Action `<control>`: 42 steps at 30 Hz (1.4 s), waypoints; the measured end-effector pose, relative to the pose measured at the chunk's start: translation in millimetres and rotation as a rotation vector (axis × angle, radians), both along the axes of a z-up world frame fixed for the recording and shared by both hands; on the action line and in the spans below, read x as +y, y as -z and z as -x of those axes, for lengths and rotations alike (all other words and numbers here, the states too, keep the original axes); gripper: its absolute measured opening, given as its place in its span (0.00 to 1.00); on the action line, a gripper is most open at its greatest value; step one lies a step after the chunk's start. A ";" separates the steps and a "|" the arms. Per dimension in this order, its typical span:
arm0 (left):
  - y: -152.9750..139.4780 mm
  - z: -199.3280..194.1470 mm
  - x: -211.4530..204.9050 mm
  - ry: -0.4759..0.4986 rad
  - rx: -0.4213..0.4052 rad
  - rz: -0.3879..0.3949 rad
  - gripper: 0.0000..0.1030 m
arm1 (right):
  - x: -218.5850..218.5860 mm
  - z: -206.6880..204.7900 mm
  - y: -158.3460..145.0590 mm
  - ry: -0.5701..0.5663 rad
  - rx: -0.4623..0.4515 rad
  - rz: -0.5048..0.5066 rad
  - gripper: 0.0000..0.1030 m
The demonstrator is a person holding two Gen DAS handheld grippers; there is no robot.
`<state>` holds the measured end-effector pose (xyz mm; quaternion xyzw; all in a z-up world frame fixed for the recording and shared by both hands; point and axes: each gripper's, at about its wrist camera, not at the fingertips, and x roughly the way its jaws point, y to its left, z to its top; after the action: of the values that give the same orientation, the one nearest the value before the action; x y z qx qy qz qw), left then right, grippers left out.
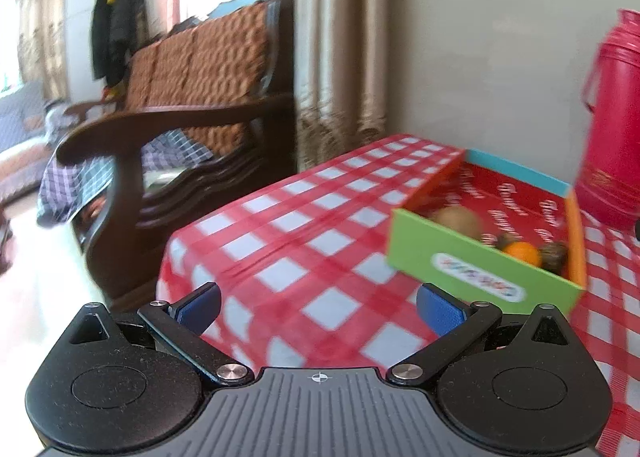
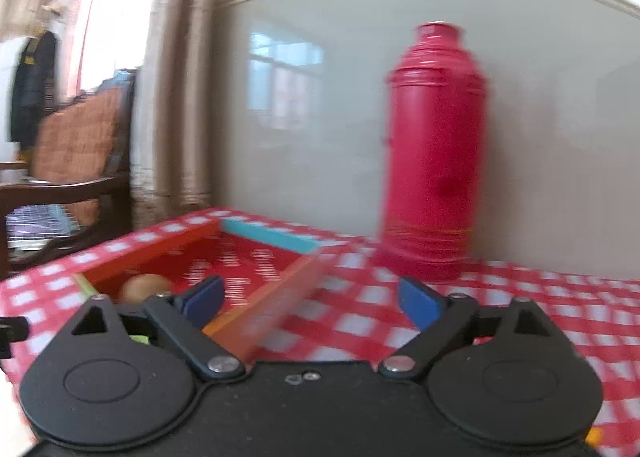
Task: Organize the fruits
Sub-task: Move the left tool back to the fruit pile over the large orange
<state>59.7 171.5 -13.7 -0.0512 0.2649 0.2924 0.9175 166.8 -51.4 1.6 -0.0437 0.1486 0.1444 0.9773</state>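
A shallow cardboard box [image 1: 472, 261] with a green front wall, orange sides and a red floor sits on the checked table. Inside it lie a brown round fruit [image 1: 458, 219], an orange [image 1: 522, 253] and dark fruits [image 1: 554, 255]. My left gripper [image 1: 318, 309] is open over the cloth, left of the box, with nothing between its blue pads. In the right wrist view the box [image 2: 276, 297] lies low and left, its orange side wall running under my right gripper [image 2: 312, 303]. That gripper is open and holds nothing. The brown fruit [image 2: 144, 287] shows just behind its left finger.
A tall red thermos flask [image 2: 434, 161] stands on the table by the wall, right of the box; it also shows as the flask [image 1: 614, 117] in the left view. A dark wooden armchair [image 1: 180, 129] stands left of the red-and-white checked tablecloth [image 1: 304, 241]. Both views are blurred.
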 end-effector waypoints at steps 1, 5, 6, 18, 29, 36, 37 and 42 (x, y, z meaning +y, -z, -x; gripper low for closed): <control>-1.5 -1.4 -8.8 0.023 -0.007 -0.012 1.00 | -7.6 0.4 -0.6 0.024 -0.002 0.006 0.86; -6.1 -8.0 -40.1 0.118 -0.030 -0.030 1.00 | -43.4 2.7 -3.4 0.149 -0.011 0.003 0.94; -7.0 -9.1 -48.1 0.142 -0.038 -0.034 1.00 | -52.8 4.1 -3.7 0.173 -0.019 0.002 0.94; -5.3 -26.1 -149.4 0.453 -0.036 -0.087 1.00 | -156.8 18.9 -3.2 0.582 -0.018 -0.009 0.94; 8.4 -42.6 -243.1 0.682 0.003 -0.114 1.00 | -230.9 57.9 1.0 0.779 -0.038 -0.024 0.94; 15.2 -47.5 -289.6 0.781 0.014 -0.136 1.00 | -268.7 76.7 8.0 0.881 -0.021 -0.023 0.94; 16.3 -48.7 -294.4 0.792 0.016 -0.131 1.00 | -272.5 80.3 7.6 0.888 -0.020 -0.026 0.94; 20.9 -56.9 -308.8 0.814 0.022 -0.103 0.99 | -284.2 86.5 10.5 0.897 -0.014 -0.042 0.94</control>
<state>116.6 -137.2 -34.7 0.1068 0.2585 -0.0811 0.9567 80.3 -335.6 -9.0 0.0438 0.1434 -0.2911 0.9449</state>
